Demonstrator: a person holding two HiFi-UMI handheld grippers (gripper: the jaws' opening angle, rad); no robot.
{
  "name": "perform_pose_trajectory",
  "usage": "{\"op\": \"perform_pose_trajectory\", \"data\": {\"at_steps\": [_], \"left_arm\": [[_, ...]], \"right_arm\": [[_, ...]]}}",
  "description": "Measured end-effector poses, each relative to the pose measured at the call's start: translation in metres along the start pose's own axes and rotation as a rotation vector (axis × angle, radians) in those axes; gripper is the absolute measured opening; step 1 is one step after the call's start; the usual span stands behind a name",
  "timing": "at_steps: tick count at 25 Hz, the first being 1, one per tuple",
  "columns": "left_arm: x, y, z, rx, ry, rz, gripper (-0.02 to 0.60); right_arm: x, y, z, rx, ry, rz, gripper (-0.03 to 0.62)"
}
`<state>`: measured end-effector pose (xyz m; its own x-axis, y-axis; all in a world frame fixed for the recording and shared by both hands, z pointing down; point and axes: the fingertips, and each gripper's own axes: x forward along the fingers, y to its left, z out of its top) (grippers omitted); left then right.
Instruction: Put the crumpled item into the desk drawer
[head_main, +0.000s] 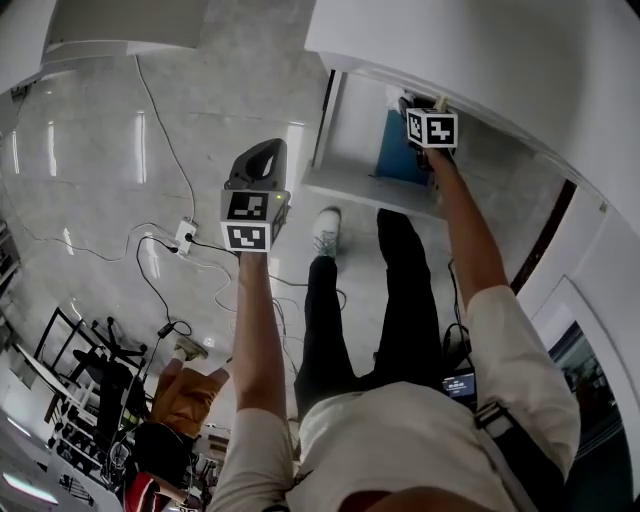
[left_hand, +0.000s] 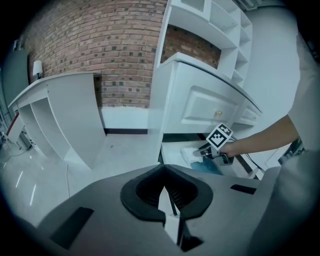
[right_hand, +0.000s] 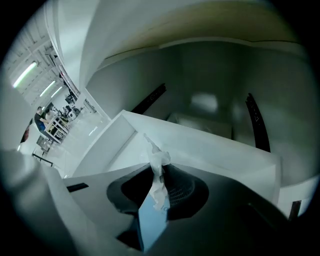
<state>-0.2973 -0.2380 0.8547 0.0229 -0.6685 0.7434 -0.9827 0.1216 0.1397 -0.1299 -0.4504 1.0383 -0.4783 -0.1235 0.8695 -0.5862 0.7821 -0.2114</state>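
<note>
As right claw (right_hand: 160, 174) grips, tissue (right_hand: 159, 161) juts forward

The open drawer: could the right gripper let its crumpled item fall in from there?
Probably yes: the right gripper, shut on the crumpled item, hangs over the open drawer with nothing between.

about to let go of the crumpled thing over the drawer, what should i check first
1. Drawer open: ok, pulled out.
2. Crumpled item held: ok, pinched in the right gripper jaws.
3. Right gripper over drawer: ok, above its inside in the left gripper view.
4. Room inside: ok, a blue thing on one side, bare floor beside it.
5. Left gripper clear: ok, jaws together, empty, away from the drawer.
6. Drop height: cannot tell.
</note>
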Motion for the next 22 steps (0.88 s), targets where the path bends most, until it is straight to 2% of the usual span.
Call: {"op": "perform_pose_trajectory", "data": {"at_steps": [4,6,8,12,18,22], "left_arm": [[-0.002,-0.004,-0.016,-0.008,0.029,0.001,0.018],[-0.001,-0.007,-0.016,-0.018,0.029,-0.002,0.018],[0.001,-0.01,-0.013,-0.026,0.021,-0.007,0.018],[-0.001,-0.023,0.0,-0.024,-0.003,-0.023,0.018],[-0.022,-0.032,0.027,-0.01,-0.047,-0.053,0.018],[-0.044,-0.045,0.053,0.03,-0.081,-0.072,0.018]], "right_arm": [[0.01,0.001,-0.01,-0.061,0.023,-0.053,0.063],[0.011,0.003,-0.011,-0.094,0.034,-0.054,0.091],[0.012,0.003,-0.013,-0.092,0.045,-0.044,0.14],[-0.003,0.0,-0.01,-0.081,0.03,-0.067,0.164],[-0.049,0.008,-0.003,-0.104,-0.008,-0.092,0.158],[-0.097,0.008,0.001,-0.138,-0.046,-0.134,0.079]]}}
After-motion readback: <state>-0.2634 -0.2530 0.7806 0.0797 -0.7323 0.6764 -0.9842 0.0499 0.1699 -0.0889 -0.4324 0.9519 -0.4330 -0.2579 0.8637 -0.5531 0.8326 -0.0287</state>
